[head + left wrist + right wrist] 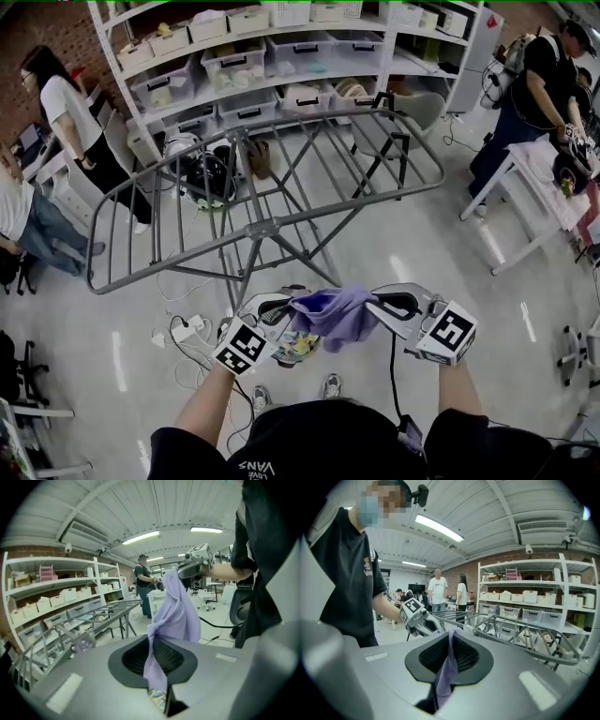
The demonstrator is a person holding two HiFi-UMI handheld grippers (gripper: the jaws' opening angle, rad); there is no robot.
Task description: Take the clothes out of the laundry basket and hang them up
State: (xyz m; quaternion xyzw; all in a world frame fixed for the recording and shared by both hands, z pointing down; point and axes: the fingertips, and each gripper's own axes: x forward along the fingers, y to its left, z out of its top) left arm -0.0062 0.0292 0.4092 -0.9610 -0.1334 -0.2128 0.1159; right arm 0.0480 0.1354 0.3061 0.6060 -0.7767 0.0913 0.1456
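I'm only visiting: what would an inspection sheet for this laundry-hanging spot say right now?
Surface: pale, shiny floor.
Job's things: purple garment stretched between both grippers; grey rack ahead, nothing hung on it; basket not made out.
Clutter: dark gear under the rack's far side, too small to tell what it is.
Grippers: left gripper and right gripper both shut on the garment.
Cables: black cable hangs below the right gripper; power strip on the floor.
Surroundings: shelves of bins; a person at left, another at right; white table.
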